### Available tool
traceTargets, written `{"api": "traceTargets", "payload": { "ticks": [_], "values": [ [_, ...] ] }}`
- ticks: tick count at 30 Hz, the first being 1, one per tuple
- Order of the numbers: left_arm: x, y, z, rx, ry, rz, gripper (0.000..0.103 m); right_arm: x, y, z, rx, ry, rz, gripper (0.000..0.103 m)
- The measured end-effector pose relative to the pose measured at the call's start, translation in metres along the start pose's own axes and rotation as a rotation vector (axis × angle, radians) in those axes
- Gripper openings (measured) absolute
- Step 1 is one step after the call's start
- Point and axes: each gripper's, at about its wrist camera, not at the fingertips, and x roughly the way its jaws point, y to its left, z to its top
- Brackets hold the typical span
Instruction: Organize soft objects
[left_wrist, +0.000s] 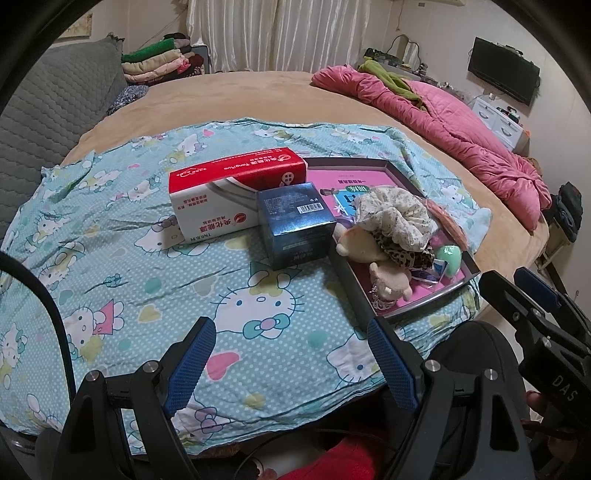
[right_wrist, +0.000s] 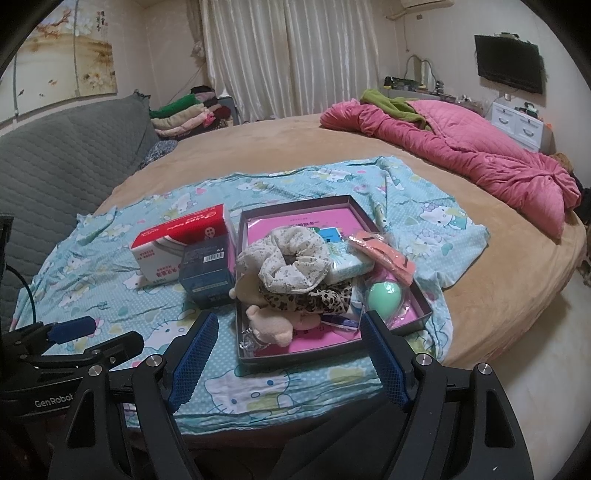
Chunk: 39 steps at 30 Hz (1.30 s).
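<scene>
Clearly, the tray (right_wrist: 424, 312) of soft toys (right_wrist: 273, 326) runs lengthwise away from the camera. Both the left gripper (left_wrist: 291, 365) and right gripper (right_wrist: 291, 358) gape, empty.

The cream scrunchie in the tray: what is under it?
Under the cream scrunchie lies a leopard-print scrunchie, partly visible, inside the tray. Whatever lies deeper is covered.

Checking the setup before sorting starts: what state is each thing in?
left gripper: open, empty
right gripper: open, empty
tray: open-topped, holding the soft items
cream scrunchie: on top of the pile
green ball: inside the tray
blue box: closed, upright
red-and-white box: closed, on its side
</scene>
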Motion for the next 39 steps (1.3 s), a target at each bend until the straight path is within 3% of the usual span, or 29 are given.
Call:
{"api": "traceTargets", "payload": {
  "ticks": [39],
  "values": [
    [0.0033, 0.0054, -0.0014, -0.012, 0.003, 0.012, 0.084, 0.0031, 0.0001, 0.0014, 0.006, 0.005, -0.014, 0.080]
  ]
}}
